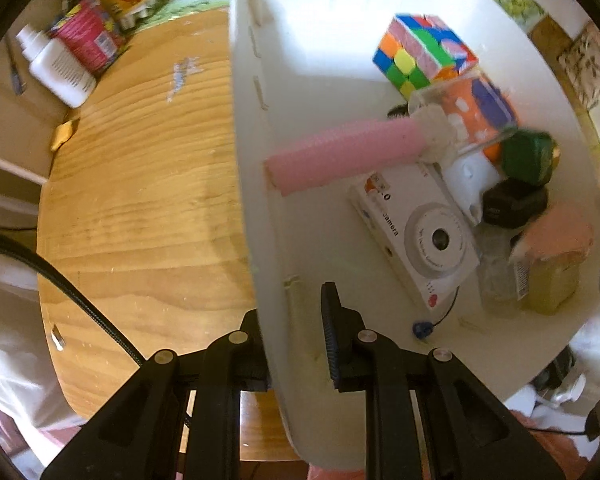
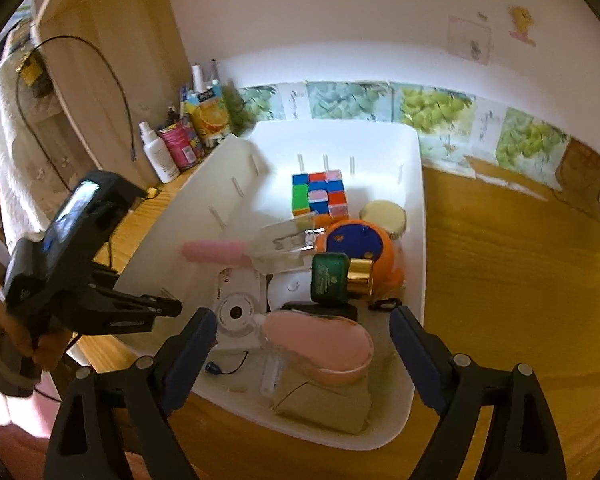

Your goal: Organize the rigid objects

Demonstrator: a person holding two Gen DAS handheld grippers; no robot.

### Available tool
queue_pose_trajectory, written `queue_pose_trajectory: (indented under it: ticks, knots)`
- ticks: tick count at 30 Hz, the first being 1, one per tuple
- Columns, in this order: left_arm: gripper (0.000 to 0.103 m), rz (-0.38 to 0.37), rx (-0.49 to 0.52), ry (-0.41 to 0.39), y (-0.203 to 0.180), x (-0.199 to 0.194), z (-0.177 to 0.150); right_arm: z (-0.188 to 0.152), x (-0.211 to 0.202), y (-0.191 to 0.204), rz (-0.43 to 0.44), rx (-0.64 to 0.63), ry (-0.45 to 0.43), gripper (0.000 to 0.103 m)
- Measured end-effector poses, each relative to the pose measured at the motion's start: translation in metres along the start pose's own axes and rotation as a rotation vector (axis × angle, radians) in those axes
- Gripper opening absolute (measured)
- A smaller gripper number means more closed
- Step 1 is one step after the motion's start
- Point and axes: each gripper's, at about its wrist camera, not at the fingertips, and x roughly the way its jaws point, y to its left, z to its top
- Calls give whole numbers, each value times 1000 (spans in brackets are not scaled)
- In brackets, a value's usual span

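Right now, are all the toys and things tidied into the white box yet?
Mostly. The colourful puzzle cube, white toy camera and green gold-capped bottle lie inside the white plastic bin. The left gripper clamps the bin's wall; the right gripper hangs open, empty. Bottles beside the bin remain outside.

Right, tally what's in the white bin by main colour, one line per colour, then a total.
White bin, as far as visible:
Multicolour: 1, puzzle cube
Pink: 2, handled brush, pink-topped pack
White: 1, toy camera
Green: 1, gold-capped bottle
Orange: 1, round toy
Cream: 1, lidded jar
Total: 7; anything buried underneath is uncounted.
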Motion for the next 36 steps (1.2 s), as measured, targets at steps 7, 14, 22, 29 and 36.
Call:
queue_pose_trajectory:
  ticks: [7,14,22,29,36]
  knots:
    - [47,-15,-121,-107,6,-28,-16,-2,-5,-11,18,5,32,90]
    - [62,20,-285,-282,-13,-66,-44,-9,-25,-39,36,56,15,102]
    - [91,15,-369,-401,-62,-98,-50,-32,-54,-95,44,167,64,103]
    - [102,-42,-305,-435,-127,-127,-65,-44,-85,-126,42,185,104,103]
    - [102,-35,-306,-470,-169,-151,-77,-39,-125,-144,54,217,72,103]
